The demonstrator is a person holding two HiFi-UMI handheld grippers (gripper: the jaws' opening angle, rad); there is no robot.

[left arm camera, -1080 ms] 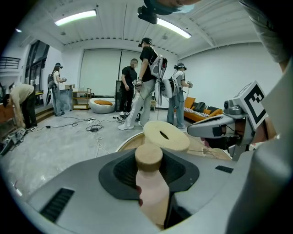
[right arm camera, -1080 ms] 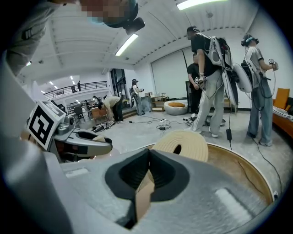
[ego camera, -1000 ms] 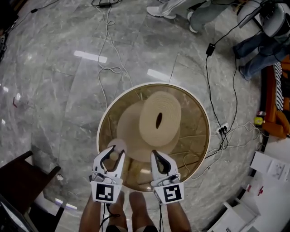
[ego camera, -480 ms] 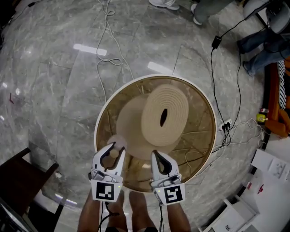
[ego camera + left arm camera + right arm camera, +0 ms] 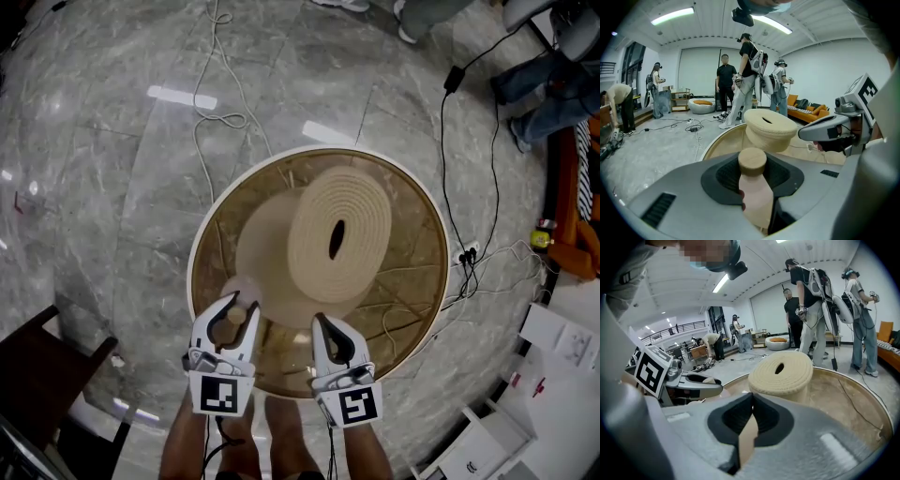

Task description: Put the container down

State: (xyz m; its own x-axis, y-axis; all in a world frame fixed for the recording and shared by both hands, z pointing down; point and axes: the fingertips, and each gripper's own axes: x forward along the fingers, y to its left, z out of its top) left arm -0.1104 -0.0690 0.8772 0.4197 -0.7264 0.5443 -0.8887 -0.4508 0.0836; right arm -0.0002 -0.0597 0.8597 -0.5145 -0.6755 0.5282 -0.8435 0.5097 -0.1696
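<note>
Head view: left gripper and right gripper hold the container over the round table; left fingers clench its knobbed handle, right fingers pinch its thin edge

- No real words, brand names or numbers are coming through readable in any of the views.
- The closest thing to a sign is a black-and-white square marker sitting on the back of the left gripper. It's just a blocky pattern with no letters.
- The right gripper is carrying a second square marker with a different block pattern, and there's nothing to read on it either.
- The white boxes at the lower right of the head view are showing some small print, but it's too tiny to make out.
</note>
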